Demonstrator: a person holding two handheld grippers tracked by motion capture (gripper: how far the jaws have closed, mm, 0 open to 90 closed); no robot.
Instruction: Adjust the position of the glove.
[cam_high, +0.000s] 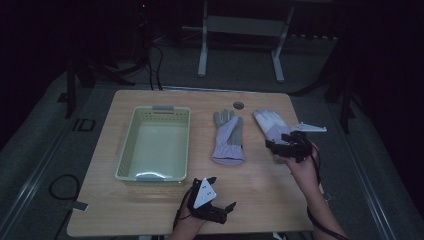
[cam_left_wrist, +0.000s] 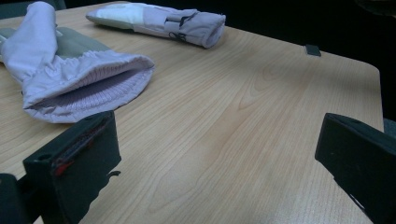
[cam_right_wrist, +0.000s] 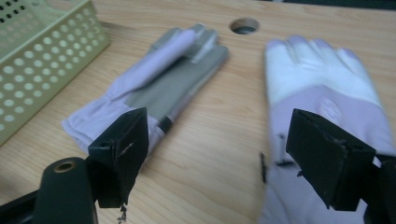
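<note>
Two lilac and grey gloves lie flat on the wooden table (cam_high: 260, 190). The left glove (cam_high: 228, 137) (cam_right_wrist: 154, 84) has its open cuff (cam_left_wrist: 79, 84) toward me. The right glove (cam_high: 270, 125) (cam_right_wrist: 322, 93) (cam_left_wrist: 159, 21) shows a white back. My right gripper (cam_high: 280, 141) (cam_right_wrist: 224, 149) is open, low over the right glove's cuff, with its right jaw above the cuff and the left jaw above bare wood. At the table's front edge, my left gripper (cam_high: 222, 194) (cam_left_wrist: 215, 154) is open and points right over bare wood, with nothing between its jaws.
A pale green perforated basket (cam_high: 155, 142) (cam_right_wrist: 42, 60) stands empty on the table's left half. A round cable hole (cam_high: 238, 105) (cam_right_wrist: 244, 25) sits near the far edge. Behind the table stands a white metal frame (cam_high: 240, 45). Cables trail on the floor at left.
</note>
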